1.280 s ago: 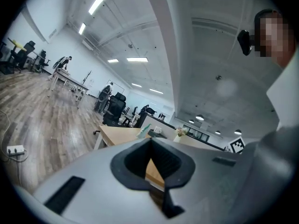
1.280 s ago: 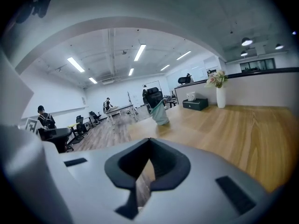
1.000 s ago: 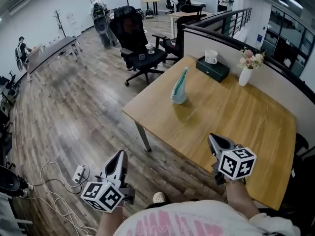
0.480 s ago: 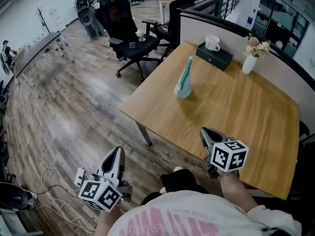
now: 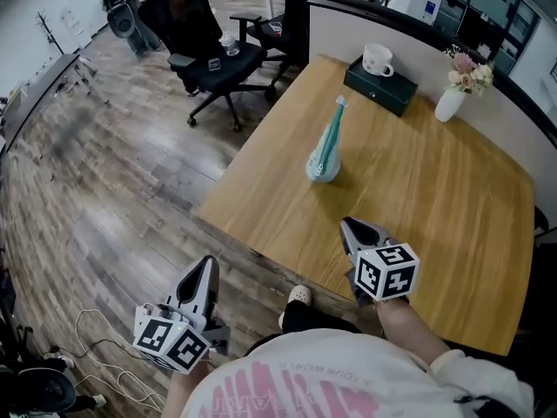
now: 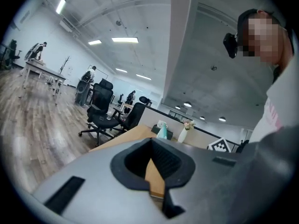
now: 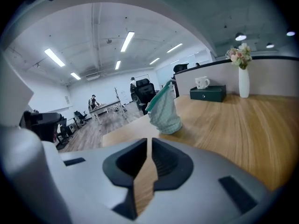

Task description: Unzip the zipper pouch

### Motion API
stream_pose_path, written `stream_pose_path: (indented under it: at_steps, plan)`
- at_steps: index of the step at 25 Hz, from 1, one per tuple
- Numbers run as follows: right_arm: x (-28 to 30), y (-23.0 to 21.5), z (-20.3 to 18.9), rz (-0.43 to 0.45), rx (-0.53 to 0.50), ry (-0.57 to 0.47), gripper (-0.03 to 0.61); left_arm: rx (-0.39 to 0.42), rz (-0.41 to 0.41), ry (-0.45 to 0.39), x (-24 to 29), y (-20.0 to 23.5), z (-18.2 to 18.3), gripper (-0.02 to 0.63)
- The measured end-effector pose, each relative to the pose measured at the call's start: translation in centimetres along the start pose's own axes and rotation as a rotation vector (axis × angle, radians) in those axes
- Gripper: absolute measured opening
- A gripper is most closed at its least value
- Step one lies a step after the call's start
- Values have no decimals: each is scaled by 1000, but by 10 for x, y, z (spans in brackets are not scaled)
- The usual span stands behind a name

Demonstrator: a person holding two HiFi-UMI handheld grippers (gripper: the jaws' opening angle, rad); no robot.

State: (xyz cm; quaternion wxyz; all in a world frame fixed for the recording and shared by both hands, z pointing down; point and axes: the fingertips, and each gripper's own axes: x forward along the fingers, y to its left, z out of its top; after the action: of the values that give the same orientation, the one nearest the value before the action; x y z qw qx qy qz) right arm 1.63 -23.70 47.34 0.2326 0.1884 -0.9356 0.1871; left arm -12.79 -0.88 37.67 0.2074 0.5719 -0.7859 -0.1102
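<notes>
1. Jaws on both sides are closed to a thin slit, with nothing pinched. The left gripper [image 6: 150, 161] and the right gripper [image 7: 148, 158] each show only bare wood through the slit.
2. Zipper pouch [image 5: 325, 149] stands on end near the middle of the wooden table [image 5: 426, 207], touched by neither gripper. It is pale teal with a darker green strip up one edge (can't tell whether the zip is open or closed).
3. Right gripper [image 5: 350, 227] hovers over the near table edge with its tip aimed at the pouch [image 7: 163, 108], well apart from it.
4. Left gripper [image 5: 205, 268] is off the table, over the wood floor [image 5: 113, 190] beside the near-left corner.
5. Far side of the table has a dark green box [image 5: 380, 85] with a white mug [image 5: 377, 59] on top. A white vase [image 5: 450, 104] of flowers stands just beside the box.
6. Black office chair [image 5: 202, 46] sits on the floor beyond the table's left edge.
</notes>
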Motion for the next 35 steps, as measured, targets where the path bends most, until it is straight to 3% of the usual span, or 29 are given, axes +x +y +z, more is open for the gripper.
stream_pose_path:
  at_steps: [3, 6, 10, 16, 22, 29, 35]
  plan:
    - [36, -5, 13, -10, -84, 0, 168, 5, -16, 15, 31, 9, 12, 2]
    - [69, -7, 32, -15, -125, -20, 213, 7, -25, 37, 55, 18, 19, 2]
    - [108, -6, 44, 2, -94, -21, 260, -11, -15, 95, 83, 38, 9, 2]
    - [133, -14, 50, -8, -79, -10, 322, -22, -31, 116, 112, 49, 4, 2]
    - [146, -20, 66, -39, -61, -30, 319, -34, -56, 129, 128, 54, 1, 2]
    - [154, -25, 77, -90, -50, -66, 184, -30, -89, 142, 131, 61, 8, 2]
    - [151, -31, 86, -188, -27, -84, 111, -28, -150, 160, 135, 76, 13, 2]
